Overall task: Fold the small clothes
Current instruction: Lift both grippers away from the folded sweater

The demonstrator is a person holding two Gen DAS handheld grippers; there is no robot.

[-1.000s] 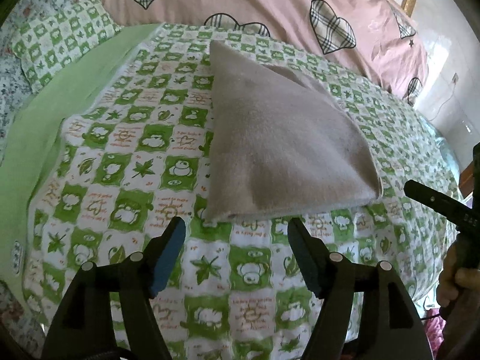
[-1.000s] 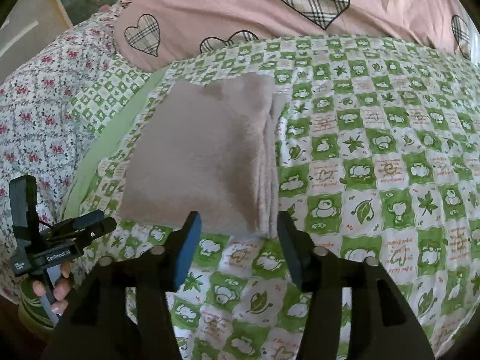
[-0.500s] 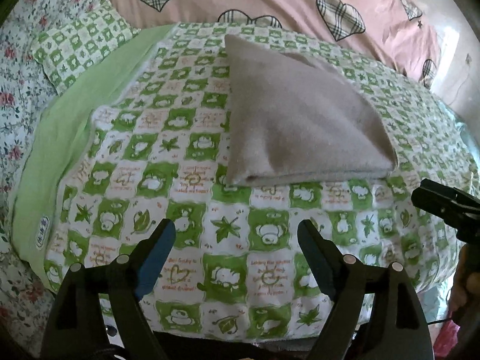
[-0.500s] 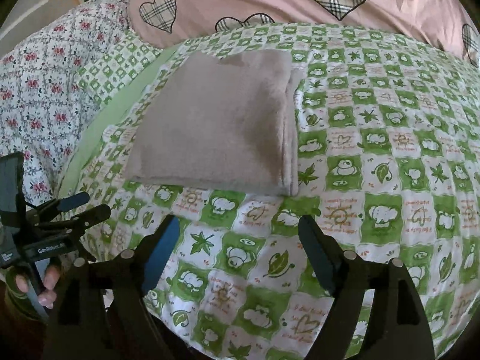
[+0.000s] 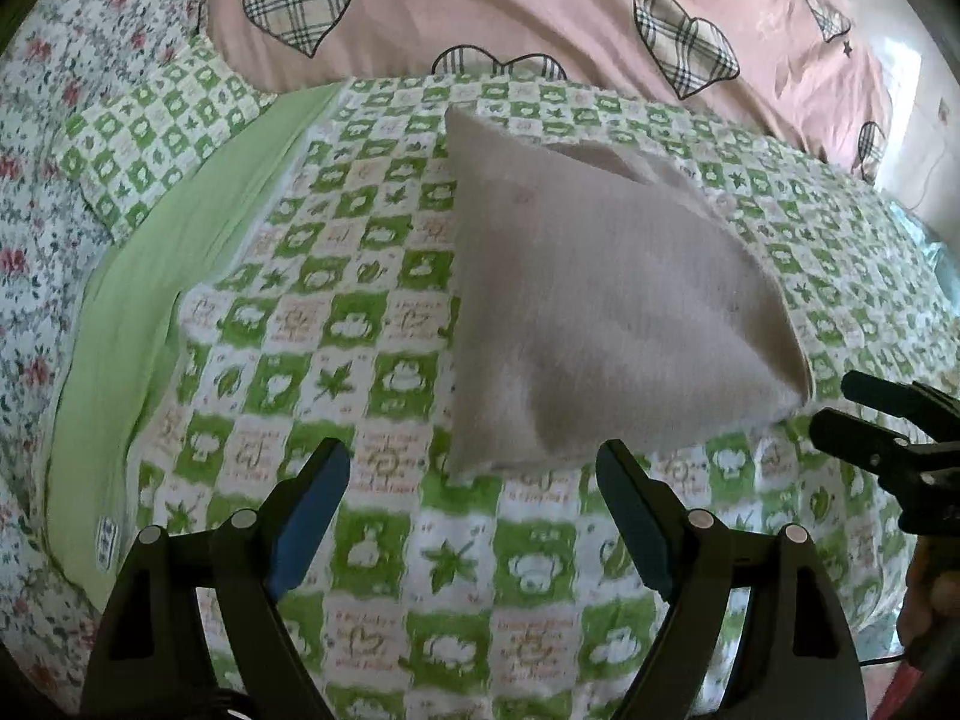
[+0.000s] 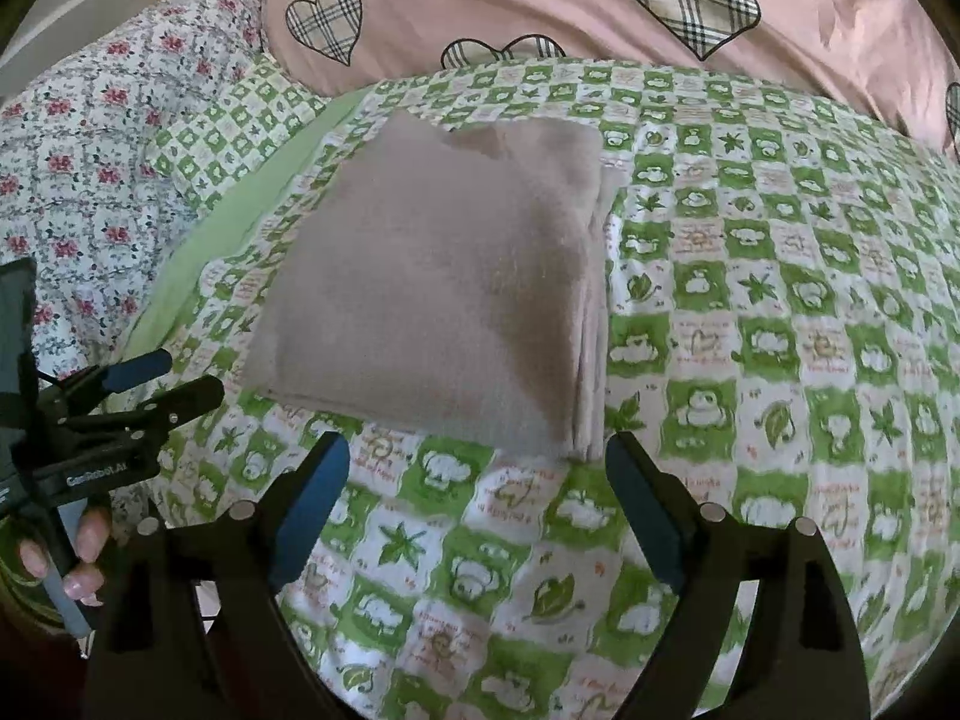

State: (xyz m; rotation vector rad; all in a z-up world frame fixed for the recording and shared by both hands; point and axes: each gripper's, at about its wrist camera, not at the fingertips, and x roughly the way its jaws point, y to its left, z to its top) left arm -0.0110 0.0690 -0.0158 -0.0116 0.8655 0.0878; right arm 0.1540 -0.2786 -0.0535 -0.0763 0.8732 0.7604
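Observation:
A beige garment (image 5: 606,306) lies folded into a flat rectangle on the green checked blanket (image 5: 372,372); it also shows in the right wrist view (image 6: 444,300), with stacked layer edges along its right side. My left gripper (image 5: 474,474) is open and empty, hovering just short of the garment's near edge. My right gripper (image 6: 477,468) is open and empty, just short of the garment's near right corner. Each gripper shows in the other's view: the right one at the right edge (image 5: 882,420), the left one at the left edge (image 6: 138,384).
A pink quilt with plaid hearts (image 5: 540,12) lies behind the blanket. A floral sheet (image 6: 90,138) and a plain green blanket border (image 5: 156,300) lie to the left. A white wall (image 5: 918,120) stands at the far right.
Both grippers have drawn back from the folded garment and opened wider. The garment lies still on the blanket.

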